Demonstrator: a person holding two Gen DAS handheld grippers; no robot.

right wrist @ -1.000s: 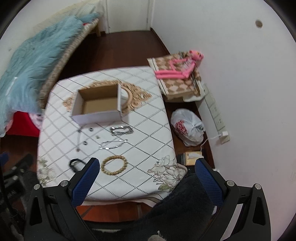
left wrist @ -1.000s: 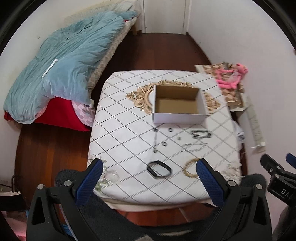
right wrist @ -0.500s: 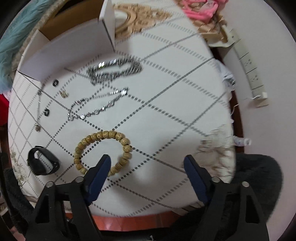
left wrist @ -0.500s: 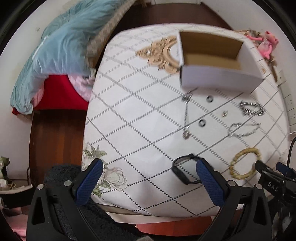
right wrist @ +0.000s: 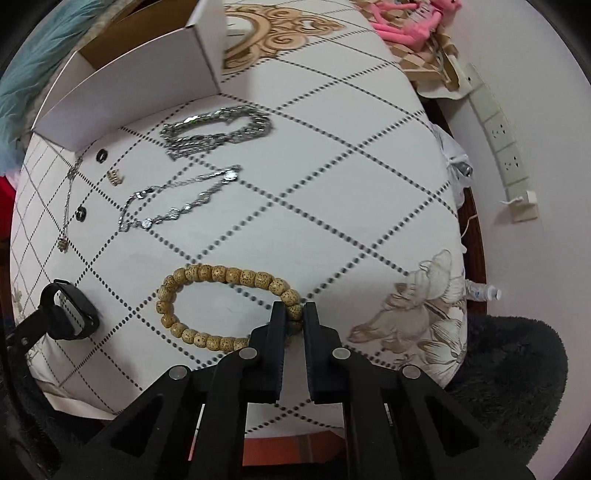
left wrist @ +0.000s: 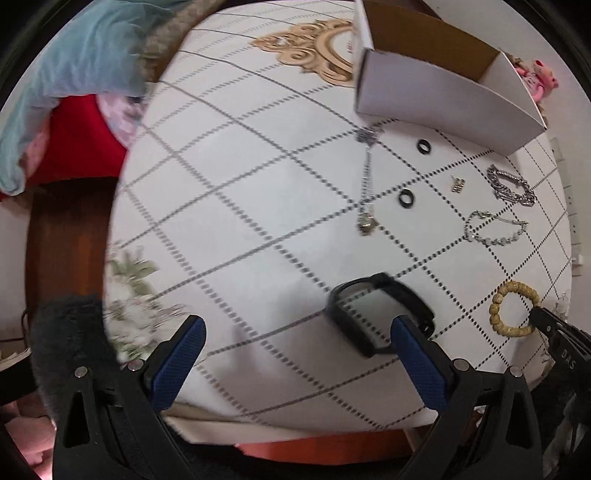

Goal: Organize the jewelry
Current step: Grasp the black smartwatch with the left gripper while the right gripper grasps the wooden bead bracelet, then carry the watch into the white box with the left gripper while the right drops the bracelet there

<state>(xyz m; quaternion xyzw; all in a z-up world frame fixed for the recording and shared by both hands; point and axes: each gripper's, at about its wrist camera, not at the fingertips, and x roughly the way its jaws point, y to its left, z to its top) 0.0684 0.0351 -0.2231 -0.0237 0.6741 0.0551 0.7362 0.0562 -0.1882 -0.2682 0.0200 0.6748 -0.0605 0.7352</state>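
Right now your right gripper point(right wrist: 294, 309) is pinching the wooden bead bracelet point(right wrist: 225, 306) at its near right side, the two black fingers pressed together on a bead while the loop is lying flat on the white tablecloth point(right wrist: 332, 192). Your left gripper point(left wrist: 297, 347) is hovering with its blue-padded fingers spread wide over the near edge of the table, gripping nothing. Its right finger is sitting just beside the black wristband point(left wrist: 380, 314), which is resting on the cloth; whether they are touching is unclear.

Further back, the thin silver bracelet point(right wrist: 177, 203) and the heavier silver chain bracelet point(right wrist: 218, 127) are lying one behind the other, the chain one just in front of the open white cardboard box point(right wrist: 136, 85). To their left you are looking at a small gold charm point(right wrist: 115, 177), two black rings point(left wrist: 423, 146) point(left wrist: 405, 199) and a long silver necklace point(left wrist: 367, 181) stretching from the box's front wall toward you. A pink plush toy point(right wrist: 406, 22) is lying beyond the table's far right corner.
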